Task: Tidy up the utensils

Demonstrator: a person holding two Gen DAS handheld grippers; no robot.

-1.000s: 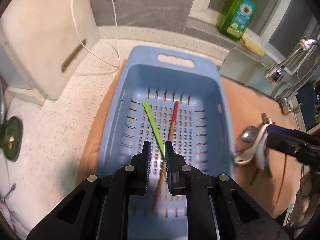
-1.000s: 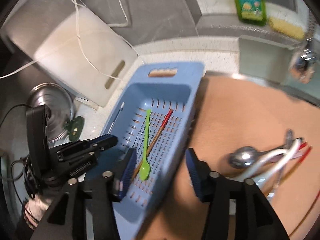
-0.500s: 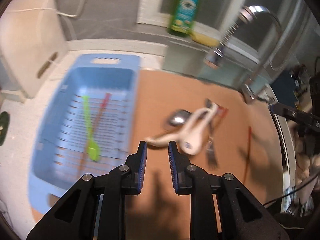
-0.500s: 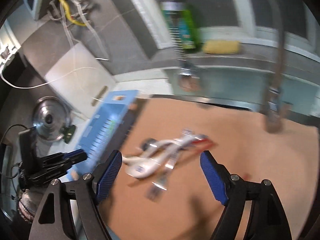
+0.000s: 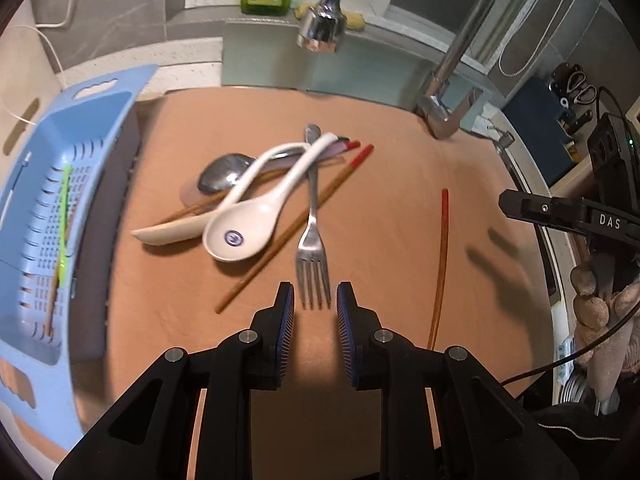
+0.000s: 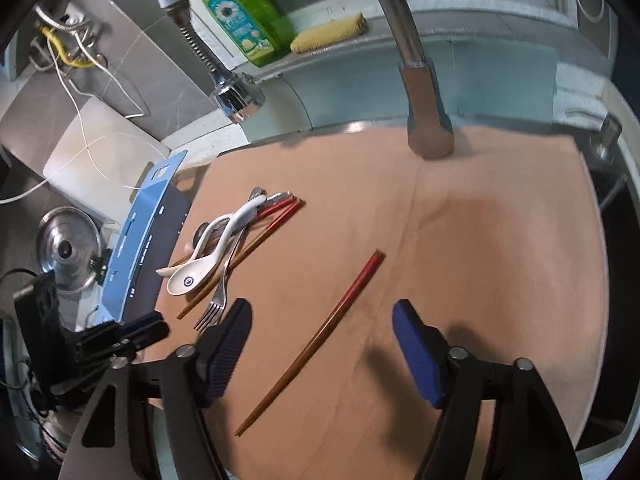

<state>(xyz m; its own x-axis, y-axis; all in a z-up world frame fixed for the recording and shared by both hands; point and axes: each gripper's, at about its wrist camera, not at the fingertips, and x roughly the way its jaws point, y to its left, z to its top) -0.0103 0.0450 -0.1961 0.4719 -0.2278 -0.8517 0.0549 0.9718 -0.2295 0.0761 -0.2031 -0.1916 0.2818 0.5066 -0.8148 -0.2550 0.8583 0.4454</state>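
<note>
On the tan mat (image 5: pixel 384 152) lies a heap of utensils: a white ceramic spoon (image 5: pixel 240 232), a metal spoon (image 5: pixel 224 172), a fork (image 5: pixel 312 240) and red-tipped chopsticks (image 5: pixel 296 224). My left gripper (image 5: pixel 316 300) hovers just short of the fork's tines, open by a narrow gap with nothing in it. A lone chopstick (image 6: pixel 340 308) lies apart to the right. My right gripper (image 6: pixel 322 316) straddles it from above, its jaws closing, pads clear of it. The blue basket (image 5: pixel 92 96) at the left holds a green spoon (image 5: pixel 64 216) and a chopstick.
A faucet (image 5: pixel 452 92) with a hanging spray head (image 5: pixel 320 32) rises behind the mat. Dish soap (image 6: pixel 240 20) and a yellow sponge (image 6: pixel 328 32) sit on the back ledge. A white cutting board (image 6: pixel 100 160) and a pot lid (image 6: pixel 66 248) stand left of the basket.
Both grippers have swung right, from over the basket to over the mat. The left one's jaws stand slightly wider apart. The right one now straddles the lone chopstick.
</note>
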